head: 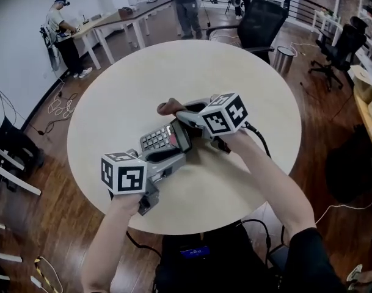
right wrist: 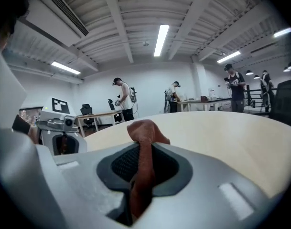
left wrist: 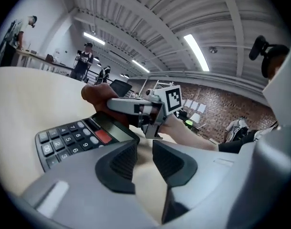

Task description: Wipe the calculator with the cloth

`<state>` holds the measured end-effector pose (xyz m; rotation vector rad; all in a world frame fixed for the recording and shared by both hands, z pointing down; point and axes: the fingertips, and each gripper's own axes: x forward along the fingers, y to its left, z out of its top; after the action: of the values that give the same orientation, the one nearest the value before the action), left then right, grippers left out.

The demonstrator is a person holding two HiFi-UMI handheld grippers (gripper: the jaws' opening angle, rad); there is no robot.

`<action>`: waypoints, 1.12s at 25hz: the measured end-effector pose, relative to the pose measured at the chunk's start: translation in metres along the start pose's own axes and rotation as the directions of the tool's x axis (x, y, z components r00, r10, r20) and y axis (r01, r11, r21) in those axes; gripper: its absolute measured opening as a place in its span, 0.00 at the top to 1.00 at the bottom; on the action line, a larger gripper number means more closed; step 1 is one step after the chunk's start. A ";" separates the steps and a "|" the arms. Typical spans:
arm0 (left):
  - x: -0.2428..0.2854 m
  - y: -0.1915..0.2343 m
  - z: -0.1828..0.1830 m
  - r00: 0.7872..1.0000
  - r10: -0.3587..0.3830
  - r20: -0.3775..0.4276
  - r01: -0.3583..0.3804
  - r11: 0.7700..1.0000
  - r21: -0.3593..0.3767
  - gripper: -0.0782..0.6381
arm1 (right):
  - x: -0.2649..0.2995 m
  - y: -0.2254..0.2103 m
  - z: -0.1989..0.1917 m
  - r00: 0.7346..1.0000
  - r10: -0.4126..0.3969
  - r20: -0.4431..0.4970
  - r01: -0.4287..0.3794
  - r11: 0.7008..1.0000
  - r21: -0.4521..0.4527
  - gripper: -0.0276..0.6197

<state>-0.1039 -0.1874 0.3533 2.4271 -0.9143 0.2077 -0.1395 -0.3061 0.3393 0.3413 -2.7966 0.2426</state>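
Note:
A grey calculator (head: 161, 139) with dark keys and one red key lies on the round cream table (head: 234, 72), near its front edge. In the left gripper view the calculator (left wrist: 73, 140) sits just left of my left gripper (left wrist: 144, 159). That gripper's pads stand a little apart, with only bare table showing between them. In the head view my left gripper (head: 173, 157) reaches in at the calculator's near side. My right gripper (right wrist: 143, 163) is shut on a brown cloth (right wrist: 145, 132). It holds the cloth (head: 170, 107) just beyond the calculator's far end.
A black office chair (head: 259, 20) and a metal bin (head: 284, 58) stand behind the table. Another chair (head: 341, 47) is at the right. People stand at desks (head: 121, 20) along the far wall. Cables lie on the wooden floor at the left.

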 end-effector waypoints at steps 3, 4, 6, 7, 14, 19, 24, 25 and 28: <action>0.005 0.000 0.002 1.000 0.006 0.004 -0.006 1.000 0.015 0.78 | -0.016 0.009 -0.007 0.999 0.035 0.006 -0.036 0.999 0.010 0.88; 0.005 0.001 0.002 1.000 0.016 0.006 -0.016 0.999 0.031 0.78 | -0.022 0.012 -0.009 0.999 0.041 0.014 -0.042 0.999 0.026 0.88; 0.003 0.005 0.003 0.999 0.038 0.010 -0.038 0.998 0.057 0.78 | -0.034 0.025 -0.016 0.998 0.061 0.022 -0.062 0.996 0.057 0.88; 0.002 0.007 0.004 0.999 0.046 0.011 -0.047 0.997 0.066 0.78 | -0.039 0.037 -0.019 0.996 0.083 0.020 -0.084 0.994 0.065 0.88; -0.005 0.012 0.009 0.998 0.048 0.051 -0.053 0.995 0.085 0.78 | -0.065 0.076 -0.013 0.983 0.179 0.038 -0.180 0.983 0.017 0.88; -0.011 0.013 0.009 0.997 0.041 0.068 -0.047 0.994 0.096 0.78 | -0.043 -0.003 0.015 0.985 -0.109 0.133 0.095 0.990 0.105 0.88; -0.007 0.012 0.010 0.996 0.040 0.085 -0.048 0.995 0.093 0.78 | -0.010 -0.001 -0.007 0.995 -0.094 0.039 0.090 0.991 0.094 0.88; -0.006 0.011 0.009 0.996 0.037 0.083 -0.045 0.995 0.091 0.78 | -0.012 0.005 -0.009 0.995 -0.090 0.039 0.086 0.992 0.089 0.88; -0.005 0.012 0.009 0.997 0.031 0.074 -0.039 0.994 0.100 0.78 | -0.026 0.024 -0.014 0.996 -0.071 0.059 0.064 0.992 0.112 0.88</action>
<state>-0.1161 -0.1966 0.3489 2.5280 -1.0009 0.1848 -0.1173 -0.2753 0.3406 0.4767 -2.8338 0.3782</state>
